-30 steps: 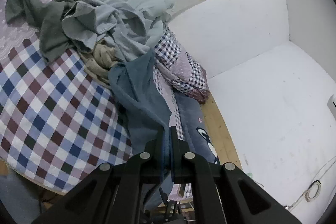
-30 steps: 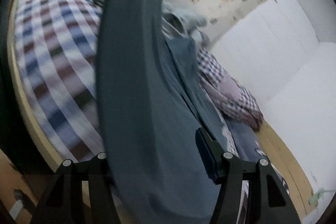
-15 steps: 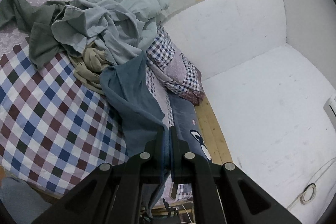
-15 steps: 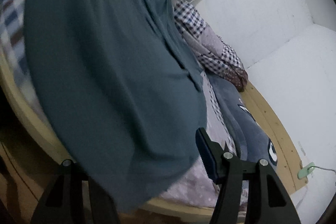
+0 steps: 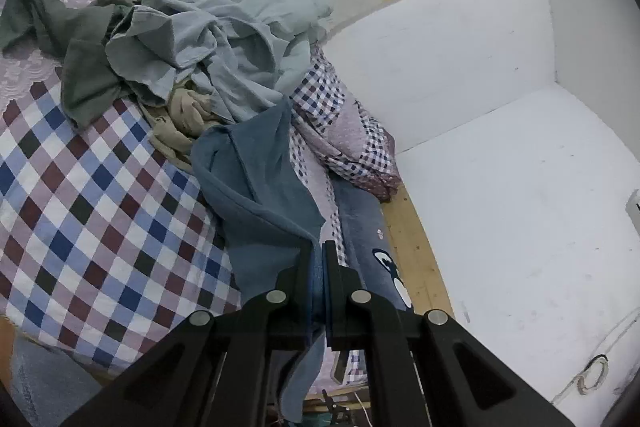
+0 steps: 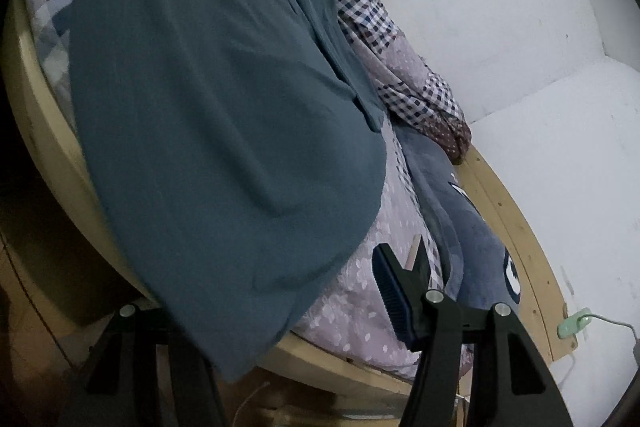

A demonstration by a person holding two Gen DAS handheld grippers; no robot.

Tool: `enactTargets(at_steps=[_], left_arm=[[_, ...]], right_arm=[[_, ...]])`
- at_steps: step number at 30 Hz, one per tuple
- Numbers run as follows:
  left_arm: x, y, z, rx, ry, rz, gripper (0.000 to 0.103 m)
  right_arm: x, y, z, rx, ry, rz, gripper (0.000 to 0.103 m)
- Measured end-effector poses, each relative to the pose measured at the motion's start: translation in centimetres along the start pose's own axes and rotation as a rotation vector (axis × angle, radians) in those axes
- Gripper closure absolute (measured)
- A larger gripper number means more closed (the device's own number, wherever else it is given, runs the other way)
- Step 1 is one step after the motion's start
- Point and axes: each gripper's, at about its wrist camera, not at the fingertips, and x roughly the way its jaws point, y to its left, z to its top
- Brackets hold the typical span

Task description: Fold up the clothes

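While the left gripper (image 5: pixel 319 259) is pressed tight on an edge of the dark blue garment (image 5: pixel 256 187), the cloth is seen in the left wrist view stretched from the closed fingers up across the checked quilt (image 5: pixel 80 195) toward a heap of clothes. That heap is made up of pale blue-grey garments (image 5: pixel 224 43), a dark green garment (image 5: pixel 76 47) at its left and a beige garment (image 5: pixel 186 111) tucked just beside the blue cloth's far end. A small-check blanket (image 5: pixel 344 139) is bunched along the bed's right side, above a wooden bed frame (image 5: pixel 408 239) and white wall (image 5: pixel 500 187). In the right wrist view, the dark blue garment (image 6: pixel 216 131) is shown draped wide over the foreground, covering the left finger of the right gripper (image 6: pixel 288 291). Only the right finger (image 6: pixel 394 297), with its blue ribbed pad, is left exposed and clear of the cloth, so the jaws are judged to be spread wide. Whether the hidden finger is touching fabric cannot be told.
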Motion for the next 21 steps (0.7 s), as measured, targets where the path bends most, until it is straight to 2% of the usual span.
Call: enactTargets(at_steps=[9, 11, 14, 16, 19, 21], left_arm=[[0.1, 0.4, 0.1, 0.001, 0.001, 0.018, 0.101], [0.1, 0.6, 0.1, 0.000, 0.000, 0.023, 0.101], [0.2, 0.7, 0.0, 0.000, -0.001, 0.031, 0.101], [0.2, 0.9, 0.0, -0.001, -0.002, 0.035, 0.101], [0.0, 1.0, -0.1, 0.001, -0.004, 0.039, 0.101], [-0.1, 1.0, -0.3, 0.003, 0.001, 0.039, 0.101]], right_arm=[[-0.2, 0.8, 0.2, -0.059, -0.037, 0.014, 0.043], [-0.3, 0.9, 0.1, -0.075, -0.041, 0.024, 0.052], [-0.2, 1.1, -0.3, -0.088, -0.030, 0.054, 0.072], [-0.2, 0.6, -0.5, -0.084, -0.022, 0.072, 0.091], [-0.6, -0.7, -0.6, -0.066, -0.025, 0.089, 0.100], [-0.9, -1.6, -0.7, -0.054, -0.027, 0.101, 0.103]])
